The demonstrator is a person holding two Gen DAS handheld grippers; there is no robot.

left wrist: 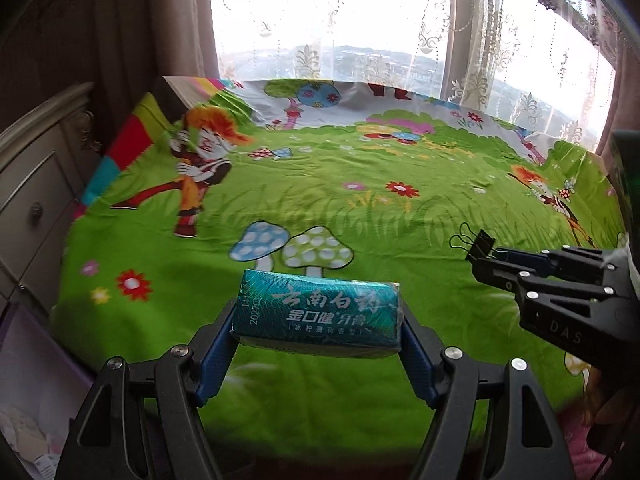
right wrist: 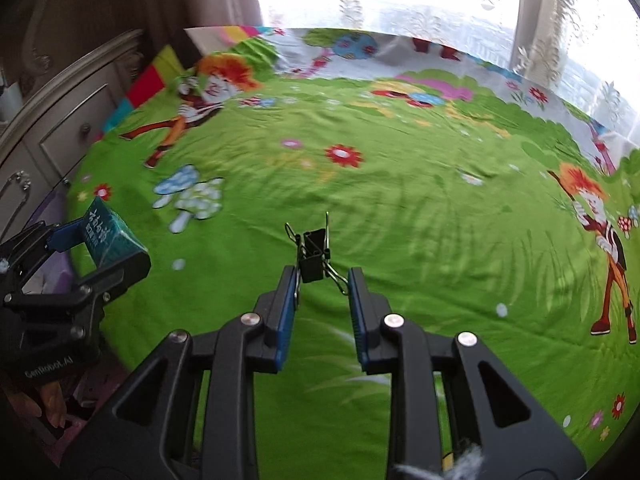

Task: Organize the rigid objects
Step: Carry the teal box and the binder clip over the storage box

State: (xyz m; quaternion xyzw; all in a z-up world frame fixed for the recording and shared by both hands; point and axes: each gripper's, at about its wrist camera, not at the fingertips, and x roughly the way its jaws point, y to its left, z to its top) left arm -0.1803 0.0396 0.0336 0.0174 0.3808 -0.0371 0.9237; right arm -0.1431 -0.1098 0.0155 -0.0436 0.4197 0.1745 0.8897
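While both hands hang above the bed point(left wrist: 360, 184), I have the left tool point(left wrist: 318, 332) clamped on a teal toothpaste box point(left wrist: 320, 312), its blue pads point(left wrist: 218, 344) pressing the two short ends so the box lies crosswise between them, printed face towards the camera and clear of the green cartoon sheet below. From the right wrist view the same box point(right wrist: 110, 236) shows at the far left edge, gripped in the left tool point(right wrist: 100, 248).

My right tool point(right wrist: 322, 280) is closed on a black binder clip point(right wrist: 314, 256): the pads point(right wrist: 288, 300) pinch the wire handles, and the clip body stands just past the fingertips, off the sheet. In the left view the right tool point(left wrist: 474, 256) comes in from the right edge with the clip point(left wrist: 476, 242) at its tip, near the box but apart from it.

As for containers, I see a purple box point(left wrist: 44, 364) at the lower left beside the bed, with some pale, crumpled-looking things in it; I cannot tell what they are. A pale drawer chest point(left wrist: 36, 176) stands along the bed's left side.
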